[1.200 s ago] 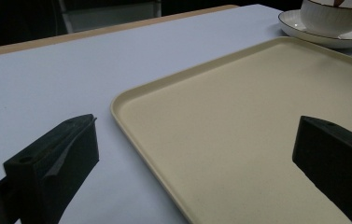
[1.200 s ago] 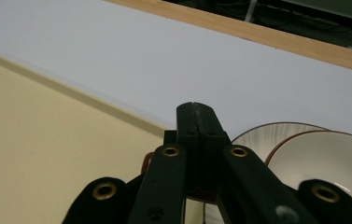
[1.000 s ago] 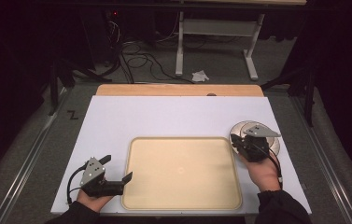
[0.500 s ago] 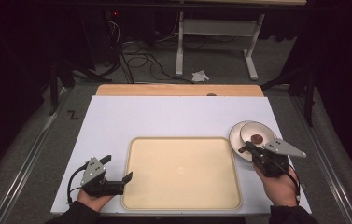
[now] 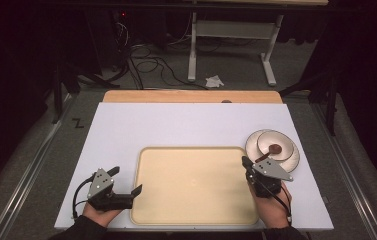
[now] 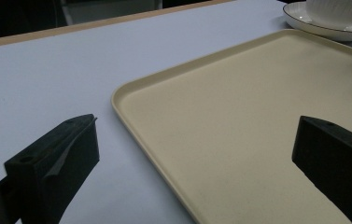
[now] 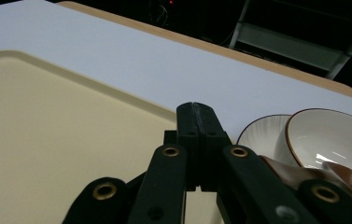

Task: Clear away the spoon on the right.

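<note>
tray lay flat mid-bench by the near edge | left gripper jaws gaped over its left rim | right gripper jaws pressed shut, empty | tray looked stiff, light, slick: pinch the rim

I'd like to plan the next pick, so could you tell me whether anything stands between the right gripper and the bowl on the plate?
Nothing visible does. The right gripper, jaws closed, sits just beside the plate; the bowl with the brown spoon lies directly beyond, open from above.
</note>
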`<state>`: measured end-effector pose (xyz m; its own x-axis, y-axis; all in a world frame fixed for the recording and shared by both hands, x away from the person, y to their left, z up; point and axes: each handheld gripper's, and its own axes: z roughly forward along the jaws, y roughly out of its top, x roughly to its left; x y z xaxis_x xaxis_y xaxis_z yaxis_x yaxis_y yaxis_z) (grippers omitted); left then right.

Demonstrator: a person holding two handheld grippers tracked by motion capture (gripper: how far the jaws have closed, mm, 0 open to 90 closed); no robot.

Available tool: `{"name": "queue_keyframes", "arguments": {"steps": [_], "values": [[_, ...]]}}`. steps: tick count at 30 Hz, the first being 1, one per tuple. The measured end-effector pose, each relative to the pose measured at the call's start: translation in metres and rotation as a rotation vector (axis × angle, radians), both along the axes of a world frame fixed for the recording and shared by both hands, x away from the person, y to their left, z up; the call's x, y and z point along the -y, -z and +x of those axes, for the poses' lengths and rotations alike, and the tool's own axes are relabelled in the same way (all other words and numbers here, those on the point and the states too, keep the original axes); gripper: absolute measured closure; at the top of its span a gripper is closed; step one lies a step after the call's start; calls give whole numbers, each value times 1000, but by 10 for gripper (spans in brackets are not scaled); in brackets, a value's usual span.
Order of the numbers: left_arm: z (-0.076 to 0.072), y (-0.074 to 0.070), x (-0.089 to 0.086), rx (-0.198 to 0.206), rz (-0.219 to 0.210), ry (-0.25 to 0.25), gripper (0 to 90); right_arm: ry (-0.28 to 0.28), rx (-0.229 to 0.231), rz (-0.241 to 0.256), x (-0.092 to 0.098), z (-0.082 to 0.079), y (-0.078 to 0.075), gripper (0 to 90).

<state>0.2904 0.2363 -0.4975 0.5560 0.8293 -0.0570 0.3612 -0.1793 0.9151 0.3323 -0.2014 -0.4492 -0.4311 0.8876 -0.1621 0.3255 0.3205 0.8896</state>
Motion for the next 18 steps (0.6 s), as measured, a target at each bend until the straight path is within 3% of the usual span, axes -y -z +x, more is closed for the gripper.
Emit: {"name": "queue_keyframes", "arguments": {"steps": [7,18], "values": [[-1,0,2,2,14,14,14,40,0,12,12,-3,-1,900],[-1,-2,2,7,10,13,14,92,19,17,48,-33,-5,900]]}}
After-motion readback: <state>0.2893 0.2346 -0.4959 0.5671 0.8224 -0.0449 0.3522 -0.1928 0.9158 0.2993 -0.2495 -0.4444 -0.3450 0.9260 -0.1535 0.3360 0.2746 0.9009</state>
